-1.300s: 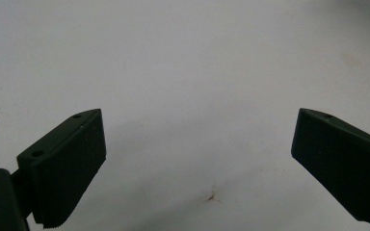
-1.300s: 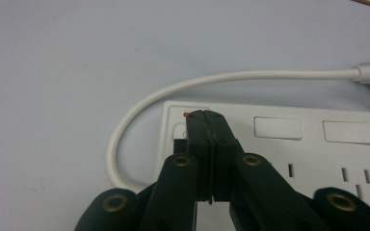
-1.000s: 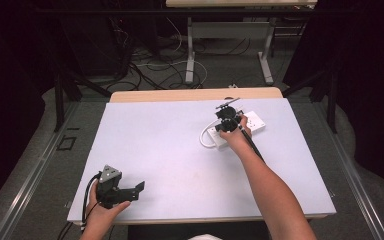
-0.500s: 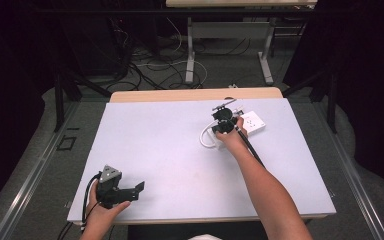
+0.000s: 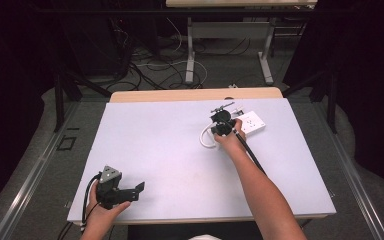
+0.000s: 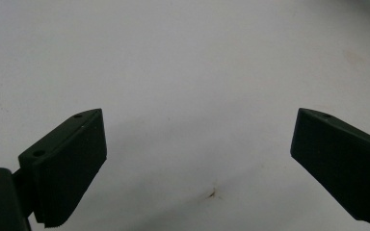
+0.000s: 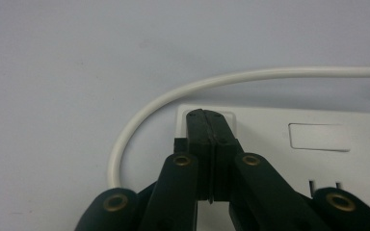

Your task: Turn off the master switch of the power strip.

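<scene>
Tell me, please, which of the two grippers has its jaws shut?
The right gripper, over the white power strip; its jaws press together, while the left gripper holds its jaws wide apart over bare table.

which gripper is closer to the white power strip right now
Right. The right gripper has its shut jaw tips over the end of the white power strip, beside its looping cable. The left gripper rests open near the table's front left corner, far from it.

power strip (image 5: 250,123) far right on table (image 5: 170,150) | cable (image 5: 206,140) left (looped)
</scene>
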{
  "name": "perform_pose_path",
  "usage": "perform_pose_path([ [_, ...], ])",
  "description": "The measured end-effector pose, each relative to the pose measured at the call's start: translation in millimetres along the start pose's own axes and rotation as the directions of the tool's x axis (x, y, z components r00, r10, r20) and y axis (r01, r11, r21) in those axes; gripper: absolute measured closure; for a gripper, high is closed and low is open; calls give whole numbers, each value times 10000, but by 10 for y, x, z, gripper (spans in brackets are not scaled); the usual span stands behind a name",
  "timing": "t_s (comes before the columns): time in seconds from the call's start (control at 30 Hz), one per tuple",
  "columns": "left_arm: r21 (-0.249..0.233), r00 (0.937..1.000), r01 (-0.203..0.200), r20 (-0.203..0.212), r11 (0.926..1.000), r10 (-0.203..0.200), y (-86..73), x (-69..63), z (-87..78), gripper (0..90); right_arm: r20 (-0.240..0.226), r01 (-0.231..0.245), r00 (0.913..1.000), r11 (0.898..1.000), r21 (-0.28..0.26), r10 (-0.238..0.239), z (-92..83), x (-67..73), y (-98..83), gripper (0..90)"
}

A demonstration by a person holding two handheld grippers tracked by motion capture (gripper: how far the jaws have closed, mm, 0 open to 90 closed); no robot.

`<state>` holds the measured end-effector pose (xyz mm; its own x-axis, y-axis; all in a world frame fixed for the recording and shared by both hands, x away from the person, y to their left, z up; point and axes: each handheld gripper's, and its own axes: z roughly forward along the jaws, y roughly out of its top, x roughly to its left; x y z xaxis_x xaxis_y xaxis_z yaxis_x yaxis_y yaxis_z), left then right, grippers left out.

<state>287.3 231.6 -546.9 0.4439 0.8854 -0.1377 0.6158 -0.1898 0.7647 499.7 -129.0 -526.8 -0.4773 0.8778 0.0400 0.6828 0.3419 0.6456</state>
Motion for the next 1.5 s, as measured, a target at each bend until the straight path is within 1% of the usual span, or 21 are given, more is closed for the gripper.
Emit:
perform_pose_path([
  [0.03,-21,10000,4,0,10000,-4,1,2,2,55,-54,60,10000,9998,-183,-61,2,2,10,900],
  [0.07,-28,10000,26,-9,10000,-26,1,4,2,55,-54,60,10000,9998,-183,-61,2,2,10,900],
  [0.1,85,10000,29,39,10000,-29,5,11,-4,55,-70,32,10000,10000,-68,-32,-14,3,27,900],
  [0.17,32,10000,1,-27,10000,-1,3,16,8,55,93,98,9999,9999,50,-99,-25,2,40,900],
  [0.2,12,10000,-4,-27,10000,4,3,17,12,56,38,58,10000,9999,-137,-57,-24,-10,42,900],
  [0.27,82,10000,-42,-14,10000,42,6,14,8,56,69,-97,9999,9999,-95,98,-47,-36,50,898],
  [0.3,113,10000,-53,10,9999,53,7,11,4,56,114,-76,9999,10000,-55,77,-53,-51,50,892],
  [0.33,14,10000,-47,-13,10000,47,3,7,8,56,149,-149,9998,9999,-51,150,-63,-54,53,891],
  [0.43,107,10000,-27,9,9999,27,6,11,0,57,171,-131,9998,9999,-102,133,-82,-78,56,876],
  [0.5,19,10000,-18,-36,10000,18,3,13,9,57,198,-161,9997,9998,-123,164,-91,-87,61,863],
  [0.6,24,10000,-37,-29,10000,37,4,14,9,57,157,-334,9993,9992,-235,338,-91,-87,62,838],
  [0.63,23,10000,-36,-29,10000,36,4,13,9,57,152,-183,9997,9997,-169,186,-92,-97,65,829],
  [0.67,31,10000,-45,-31,10000,45,4,14,9,57,87,-319,9994,9991,-290,322,-85,-90,59,821],
  [0.77,36,10000,-27,-32,10000,27,3,13,10,58,247,-194,9995,9997,-172,198,-95,-89,63,796],
  [0.9,114,10000,-50,3,9999,50,7,13,5,58,378,-89,9992,9997,-221,97,-102,-91,64,742],
  [1.07,36,10000,-29,-27,10000,29,4,14,12,58,243,-118,9996,9997,-225,123,-99,-100,62,648],
  [1.17,29,10000,-31,-31,10000,31,4,16,10,58,336,-72,9994,9991,-428,87,-101,-101,62,597],
  [1.3,113,10000,-47,1,9999,47,7,13,5,59,134,-150,9998,9987,-479,157,-79,-90,60,504],
  [1.4,97,10000,-59,-13,9999,59,8,14,4,61,120,-101,9999,9991,-419,107,-66,-85,53,461],
  [1.43,90,10000,-54,-17,9999,54,8,14,3,62,104,-125,9999,9986,-512,131,-57,-80,48,447],
  [1.5,68,10000,-55,-8,10000,55,8,13,2,63,147,-128,9998,9991,-410,135,-59,-69,47,430],
])
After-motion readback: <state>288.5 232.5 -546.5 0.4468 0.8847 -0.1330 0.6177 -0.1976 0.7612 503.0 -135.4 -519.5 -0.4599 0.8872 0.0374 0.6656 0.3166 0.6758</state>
